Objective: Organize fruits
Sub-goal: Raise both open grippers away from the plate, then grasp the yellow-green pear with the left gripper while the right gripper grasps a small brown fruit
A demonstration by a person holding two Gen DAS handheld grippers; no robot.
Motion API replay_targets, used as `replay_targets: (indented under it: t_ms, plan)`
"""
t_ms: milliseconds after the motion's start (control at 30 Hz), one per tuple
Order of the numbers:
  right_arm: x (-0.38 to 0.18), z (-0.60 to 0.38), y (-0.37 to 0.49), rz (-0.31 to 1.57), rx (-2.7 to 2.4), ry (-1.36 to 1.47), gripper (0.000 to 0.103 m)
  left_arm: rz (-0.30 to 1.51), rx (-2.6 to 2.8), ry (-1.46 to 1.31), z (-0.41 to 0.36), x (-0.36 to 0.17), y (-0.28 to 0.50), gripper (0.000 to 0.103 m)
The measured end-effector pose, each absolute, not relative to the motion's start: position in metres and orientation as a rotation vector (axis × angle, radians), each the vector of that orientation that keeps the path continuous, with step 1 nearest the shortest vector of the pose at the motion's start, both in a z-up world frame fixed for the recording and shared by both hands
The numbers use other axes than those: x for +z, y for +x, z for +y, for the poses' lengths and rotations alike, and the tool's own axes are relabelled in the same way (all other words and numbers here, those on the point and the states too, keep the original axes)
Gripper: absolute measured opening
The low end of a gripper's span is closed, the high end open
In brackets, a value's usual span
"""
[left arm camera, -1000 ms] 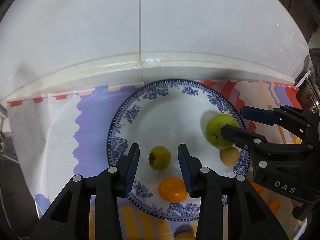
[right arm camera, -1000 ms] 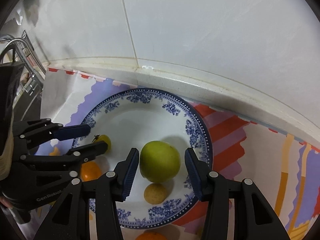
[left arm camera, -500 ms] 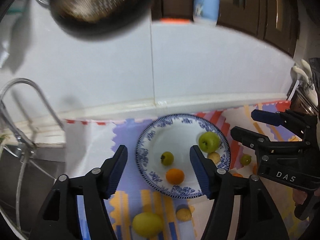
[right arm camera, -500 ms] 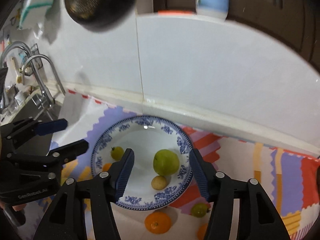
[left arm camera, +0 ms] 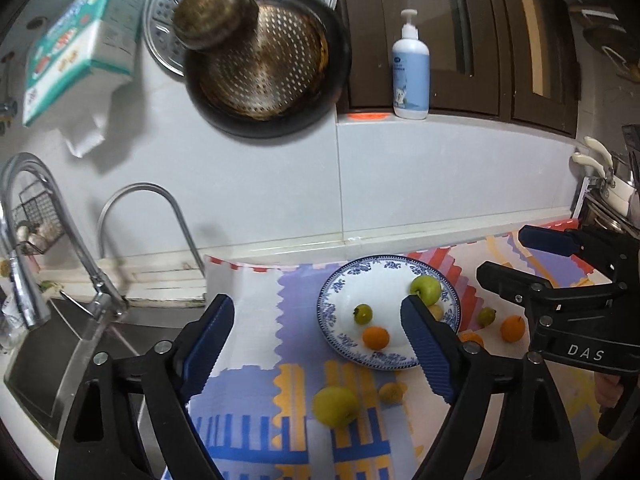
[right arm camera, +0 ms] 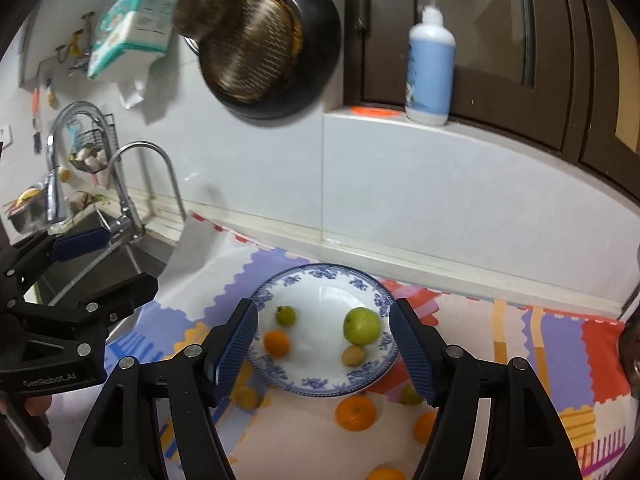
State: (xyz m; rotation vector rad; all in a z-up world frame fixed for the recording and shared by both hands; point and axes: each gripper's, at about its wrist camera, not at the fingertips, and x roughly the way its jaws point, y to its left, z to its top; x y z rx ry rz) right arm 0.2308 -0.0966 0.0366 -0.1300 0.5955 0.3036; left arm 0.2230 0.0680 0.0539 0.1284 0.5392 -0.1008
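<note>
A blue-and-white plate [left arm camera: 380, 286] [right arm camera: 320, 300] lies on the colourful mat. It holds a green apple [left arm camera: 426, 289] [right arm camera: 362, 325], a small green fruit [left arm camera: 363, 314], an orange [left arm camera: 376, 338] and a small tan fruit [right arm camera: 353, 355]. On the mat around it lie a big yellow-green apple [left arm camera: 335, 406], a small yellow fruit [left arm camera: 391, 392], another small green fruit [left arm camera: 486, 316] and oranges [left arm camera: 513, 329] [right arm camera: 355, 413]. My left gripper [left arm camera: 317, 301] and right gripper [right arm camera: 324, 306] hang well above and short of the plate. The jaws of both are opening, with nothing between them.
A steel sink [left arm camera: 48, 360] with curved faucets [left arm camera: 152, 216] lies left of the mat [left arm camera: 260, 320]. On the tiled wall hang a dark perforated pan [left arm camera: 264, 60] and a tissue pack [left arm camera: 80, 48]. A soap bottle [left arm camera: 411, 76] stands on the ledge.
Both grippers drew back and up from the plate and their jaws widened. The small green fruit and the green apple they framed stay on the plate. More of the kitchen shows.
</note>
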Motion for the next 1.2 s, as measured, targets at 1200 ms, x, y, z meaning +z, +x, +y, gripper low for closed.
replay_targets:
  t_ms: [1200]
  plan:
    - [-0.042, -0.029, 0.182, 0.595, 0.356, -0.312, 0.068, 0.578, -0.303, 0.263, 0.11, -0.043, 0.194, 0.086]
